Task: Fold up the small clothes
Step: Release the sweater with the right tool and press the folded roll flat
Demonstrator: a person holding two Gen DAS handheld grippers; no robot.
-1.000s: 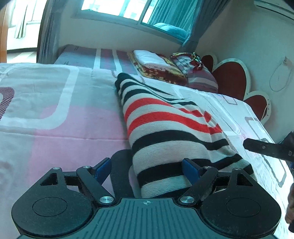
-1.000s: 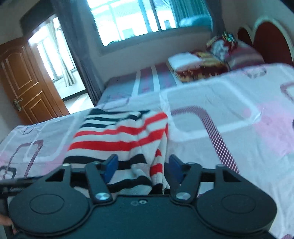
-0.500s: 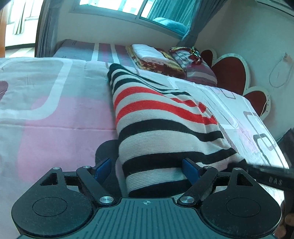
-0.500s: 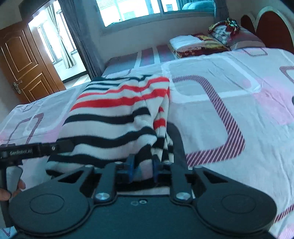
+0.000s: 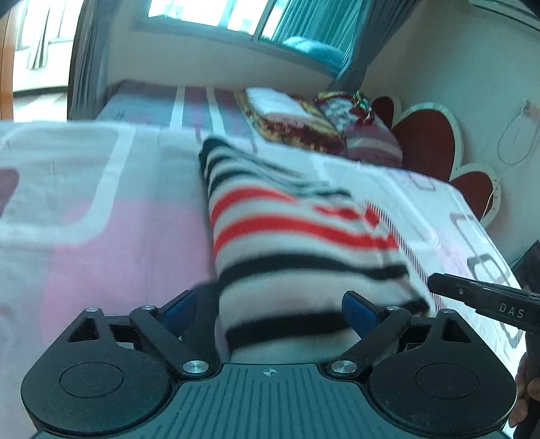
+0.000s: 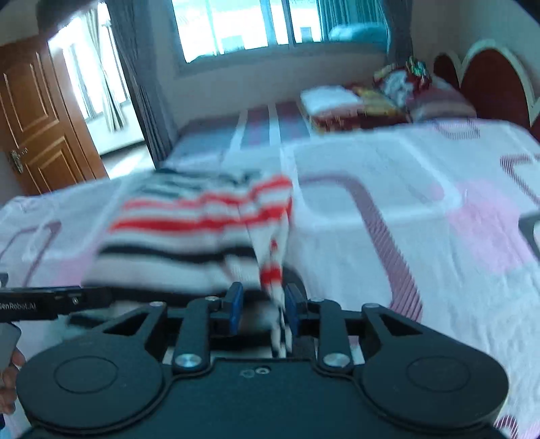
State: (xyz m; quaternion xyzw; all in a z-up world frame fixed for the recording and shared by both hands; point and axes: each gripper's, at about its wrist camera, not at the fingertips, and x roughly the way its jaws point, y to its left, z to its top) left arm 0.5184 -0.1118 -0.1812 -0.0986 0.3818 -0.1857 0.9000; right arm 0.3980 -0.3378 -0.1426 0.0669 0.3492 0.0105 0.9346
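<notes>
Striped sweater on the bed, one corner pinched.
My right claw [image 6: 261, 305] grips the sweater [image 5: 303, 250] edge at 12 o'clock; my left claw [image 5: 268, 312] gapes around its near end on the bed [image 5: 84, 236].

Pink-white bedspread [image 5: 101, 209]; folded blankets [image 5: 290, 118] beside pillow [image 5: 368, 141]; heart headboard [image 5: 425, 135]; wooden door [image 6: 40, 121]; window [image 6: 236, 23].

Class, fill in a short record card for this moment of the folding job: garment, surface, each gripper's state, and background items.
garment: striped sweater, red, black and white bands
surface: bedspread, pink and white
left gripper: open, sweater hem between its fingers
right gripper: shut on a sweater edge, which hangs from it
background: folded blankets by the headboard
image quality: motion-blurred
</notes>
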